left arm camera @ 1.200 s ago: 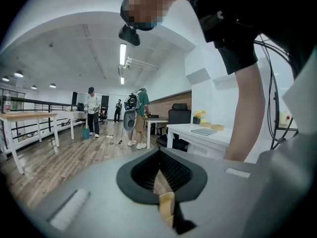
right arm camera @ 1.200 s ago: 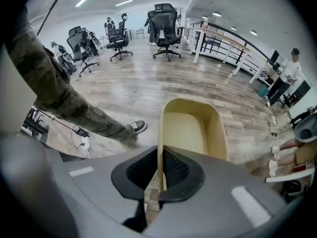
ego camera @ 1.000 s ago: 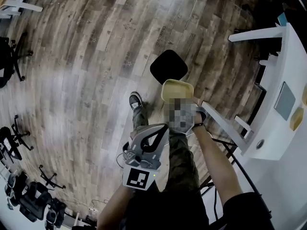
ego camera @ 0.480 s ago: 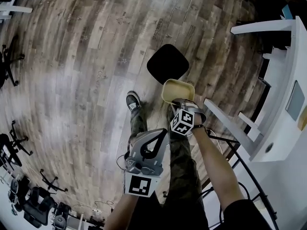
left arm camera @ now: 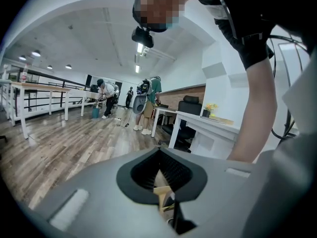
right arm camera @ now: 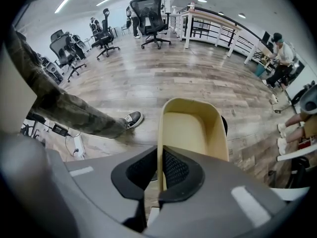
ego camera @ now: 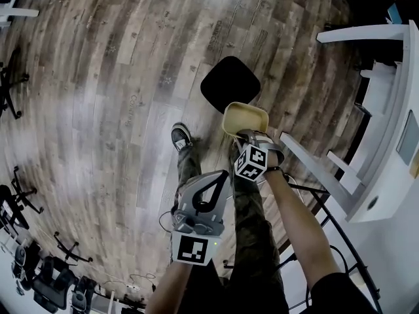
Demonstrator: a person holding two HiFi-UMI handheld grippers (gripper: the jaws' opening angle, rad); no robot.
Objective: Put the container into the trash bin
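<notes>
A beige, empty plastic container (ego camera: pixel 245 118) hangs over the near right edge of the black trash bin (ego camera: pixel 229 84), which stands on the wood floor. My right gripper (ego camera: pixel 247 135) points steeply down and is shut on the container's near wall. In the right gripper view the container (right arm camera: pixel 193 128) stands up between the right gripper's (right arm camera: pixel 159 151) closed jaws, with a sliver of the bin (right arm camera: pixel 224 125) behind it. My left gripper (ego camera: pixel 224 174) is held lower, beside the person's leg. It is shut with nothing in it, and its tips meet in the left gripper view (left arm camera: pixel 158 151).
The person's shoe (ego camera: pixel 181 136) rests on the floor left of the bin. A white desk (ego camera: pixel 386 175) and its frame run along the right. Office chairs (ego camera: pixel 39 273) cluster at the lower left. Distant people (left arm camera: pixel 146 100) stand by tables.
Both grippers have sunk a little, and the container has stayed in the right grip. It hangs over the bin's near edge much as before.
</notes>
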